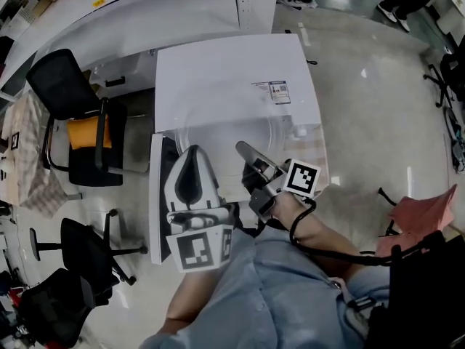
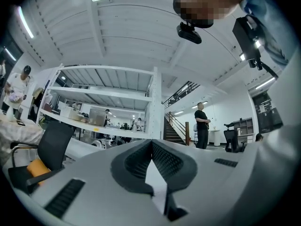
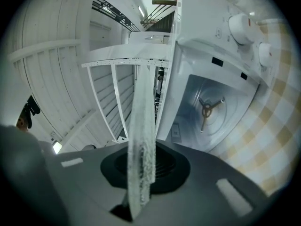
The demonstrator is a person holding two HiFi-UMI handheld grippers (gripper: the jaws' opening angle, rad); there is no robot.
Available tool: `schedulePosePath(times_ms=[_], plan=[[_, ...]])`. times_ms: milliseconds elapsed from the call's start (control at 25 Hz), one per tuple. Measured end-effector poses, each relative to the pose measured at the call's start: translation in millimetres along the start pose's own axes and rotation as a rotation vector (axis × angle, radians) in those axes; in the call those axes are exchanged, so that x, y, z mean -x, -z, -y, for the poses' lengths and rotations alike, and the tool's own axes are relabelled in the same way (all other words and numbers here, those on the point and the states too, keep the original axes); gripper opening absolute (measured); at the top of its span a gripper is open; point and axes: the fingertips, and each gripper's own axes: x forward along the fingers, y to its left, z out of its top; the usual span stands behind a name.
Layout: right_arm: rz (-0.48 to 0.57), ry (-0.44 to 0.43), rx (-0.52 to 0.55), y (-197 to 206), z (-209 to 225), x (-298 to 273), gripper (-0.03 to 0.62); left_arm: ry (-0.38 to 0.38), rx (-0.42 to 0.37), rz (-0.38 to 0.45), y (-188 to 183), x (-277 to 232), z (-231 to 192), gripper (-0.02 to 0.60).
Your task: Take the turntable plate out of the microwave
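Note:
A clear glass turntable plate (image 1: 221, 133) hangs in front of the white microwave (image 1: 225, 71), outside its cavity. My right gripper (image 1: 243, 151) is shut on the plate's near rim. In the right gripper view the plate (image 3: 141, 126) stands edge-on between the pads, and my right gripper (image 3: 143, 149) pinches it. Beyond it the open cavity (image 3: 221, 140) shows its bare drive hub (image 3: 207, 108). My left gripper (image 1: 192, 151) is by the plate's left edge; its tips meet in the left gripper view (image 2: 151, 145) and I see nothing between them.
The microwave door (image 1: 161, 195) hangs open to the left. Two knobs (image 3: 242, 27) sit beside the cavity, and a checked cloth (image 3: 277, 126) lies under the microwave. Office chairs (image 1: 73, 115) stand at left. White shelving (image 2: 108, 102) and a standing person (image 2: 202, 126) are far off.

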Motion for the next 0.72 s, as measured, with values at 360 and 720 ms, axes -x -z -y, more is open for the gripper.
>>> schedulePosePath(times_ms=[360, 720], plan=[[0.054, 0.036, -0.053, -10, 16, -16, 0.026, 0.023, 0.017, -0.042, 16, -25, -20, 0.008], [0.106, 0.025, -0.082, -18, 22, -25, 0.028, 0.029, 0.029, -0.075, 28, -33, -32, 0.008]])
